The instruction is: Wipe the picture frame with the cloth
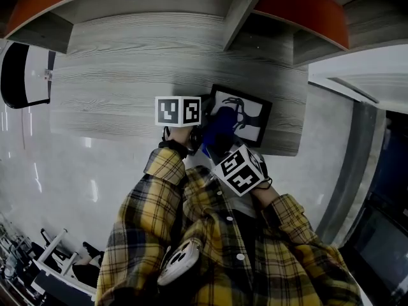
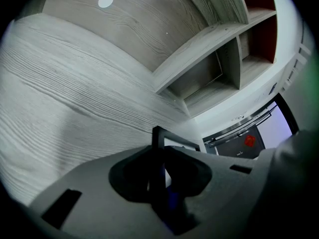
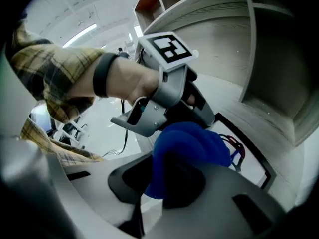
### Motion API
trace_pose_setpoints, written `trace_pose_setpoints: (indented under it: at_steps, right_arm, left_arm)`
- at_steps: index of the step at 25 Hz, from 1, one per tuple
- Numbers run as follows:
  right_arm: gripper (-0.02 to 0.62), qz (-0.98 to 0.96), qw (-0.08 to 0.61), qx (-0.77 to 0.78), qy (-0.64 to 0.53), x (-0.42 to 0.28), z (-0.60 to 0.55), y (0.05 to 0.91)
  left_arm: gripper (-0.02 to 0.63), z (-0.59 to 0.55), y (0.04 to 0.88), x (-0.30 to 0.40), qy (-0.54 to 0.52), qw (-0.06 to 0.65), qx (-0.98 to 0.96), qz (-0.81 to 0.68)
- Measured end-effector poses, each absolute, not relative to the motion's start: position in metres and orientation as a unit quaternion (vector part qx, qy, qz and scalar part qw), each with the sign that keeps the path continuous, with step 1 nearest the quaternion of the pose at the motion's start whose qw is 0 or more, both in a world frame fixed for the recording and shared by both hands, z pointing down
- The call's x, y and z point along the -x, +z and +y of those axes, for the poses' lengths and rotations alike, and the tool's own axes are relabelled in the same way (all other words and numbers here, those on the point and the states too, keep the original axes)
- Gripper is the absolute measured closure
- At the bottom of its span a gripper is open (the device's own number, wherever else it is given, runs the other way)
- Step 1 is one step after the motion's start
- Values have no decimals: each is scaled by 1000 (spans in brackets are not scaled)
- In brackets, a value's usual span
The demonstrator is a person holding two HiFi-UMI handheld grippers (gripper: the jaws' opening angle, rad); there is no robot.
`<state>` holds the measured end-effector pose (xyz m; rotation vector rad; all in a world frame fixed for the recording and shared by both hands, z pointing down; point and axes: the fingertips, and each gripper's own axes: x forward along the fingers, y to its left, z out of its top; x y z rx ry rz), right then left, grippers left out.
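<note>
A grey wood-grain worktop [image 1: 127, 75] fills the middle of the head view, with open shelving [image 1: 159, 5] curving over its far side. Toward the worktop's near right part sits the black-edged picture frame [image 1: 255, 110], a white print with a dark figure inside. Whether it lies flat or is tipped up a little I cannot tell. The left hand-held gripper [image 2: 160, 183] pinches the frame's left border between its jaws, which steadies it. The right hand-held gripper [image 3: 172, 185] is clamped on a bunched blue cloth [image 3: 192, 143]. The cloth bulges out past the jaws and sits over the frame's face, just beside the left hand-held gripper. With the cloth at the glass, the wiping step looks to be in hand. The next move calls for drawing the cloth across the uncovered far part and along the borders with light pressure, while the left grip keeps the frame from sliding.
</note>
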<state>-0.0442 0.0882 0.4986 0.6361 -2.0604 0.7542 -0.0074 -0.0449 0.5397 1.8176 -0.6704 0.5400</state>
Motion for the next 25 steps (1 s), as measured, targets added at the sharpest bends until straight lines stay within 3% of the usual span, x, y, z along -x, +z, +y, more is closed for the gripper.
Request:
trace_pose_setpoints:
  at_steps: [10, 16, 25]
  right_arm:
    - [543, -838, 310, -337, 297, -6, 49, 423]
    - [543, -854, 238, -374, 273, -30, 29, 360]
    - [543, -877, 127, -421, 194, -68, 8, 252]
  left_arm:
    - [532, -49, 514, 27, 211, 509, -777, -304]
    - [536, -51, 443, 19, 170, 459, -823, -287]
    - [598, -38, 318, -13, 102, 347, -901, -241]
